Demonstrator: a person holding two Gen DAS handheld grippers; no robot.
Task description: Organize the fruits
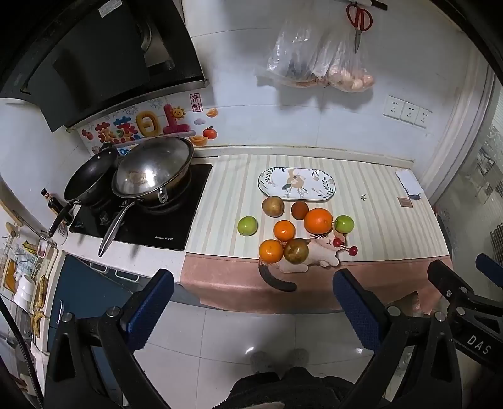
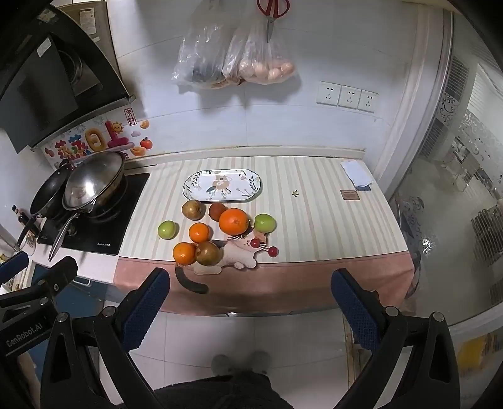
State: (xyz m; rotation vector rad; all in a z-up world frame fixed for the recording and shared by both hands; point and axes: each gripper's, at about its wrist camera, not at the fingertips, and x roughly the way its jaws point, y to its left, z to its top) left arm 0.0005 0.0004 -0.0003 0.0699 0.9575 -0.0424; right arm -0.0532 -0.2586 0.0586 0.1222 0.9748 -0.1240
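Observation:
Several fruits lie loose on the striped counter mat: a large orange, two smaller oranges, two green apples, two brown pears and a dark red fruit. An empty oval floral plate lies just behind them. My left gripper and my right gripper are both open and empty, held in front of the counter edge, well short of the fruit.
A stove with a steel wok and a black pan stands left of the mat. Plastic bags and red scissors hang on the wall. A folded cloth lies at the counter's far right.

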